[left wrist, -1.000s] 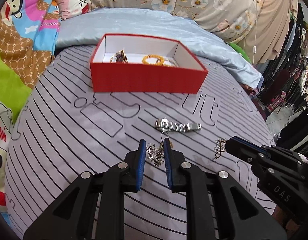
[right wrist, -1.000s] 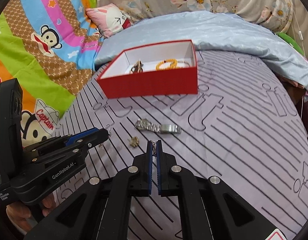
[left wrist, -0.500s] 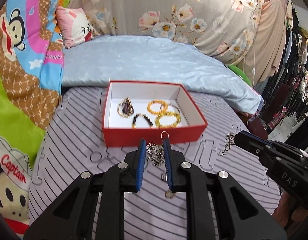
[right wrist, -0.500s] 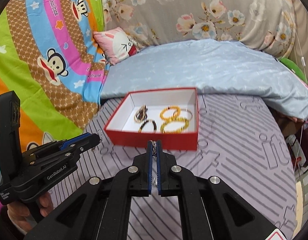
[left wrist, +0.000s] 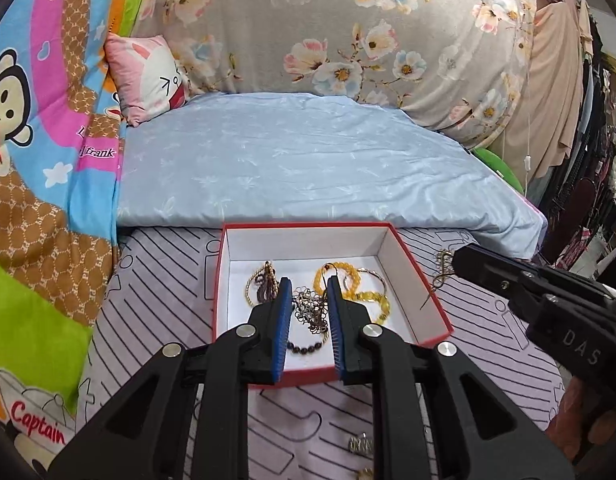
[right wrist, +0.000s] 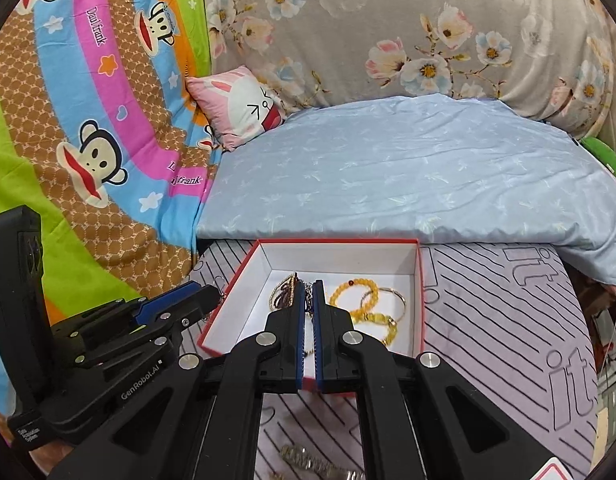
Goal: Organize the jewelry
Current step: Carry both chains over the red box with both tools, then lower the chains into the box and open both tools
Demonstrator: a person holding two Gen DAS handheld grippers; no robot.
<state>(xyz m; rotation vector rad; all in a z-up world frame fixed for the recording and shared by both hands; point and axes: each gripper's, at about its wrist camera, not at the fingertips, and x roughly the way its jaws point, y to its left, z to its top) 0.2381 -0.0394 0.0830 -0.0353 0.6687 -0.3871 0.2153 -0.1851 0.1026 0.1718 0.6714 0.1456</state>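
done: amber and dark bead bracelets (left wrist: 362, 292) already in your red cardboard box (left wrist: 422, 280) | now: left tool (left wrist: 308, 292) clamps a silvery chain cluster (left wrist: 310, 308) over the box, right tool (right wrist: 308, 292) pinched shut on a thin chain (right wrist: 308, 290) | left: steel watch (right wrist: 308, 460) and small bits on the bed near the box

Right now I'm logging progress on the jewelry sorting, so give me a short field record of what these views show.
surface: striped grey bedcover
container: red box, open, white inside
in box: yellow bead bracelets, dark bead bracelet, thin gold bangle
left gripper: holds a tangled metal chain piece above the box
right gripper: shut on a thin chain
still outside box: silver watch, near the lower edge
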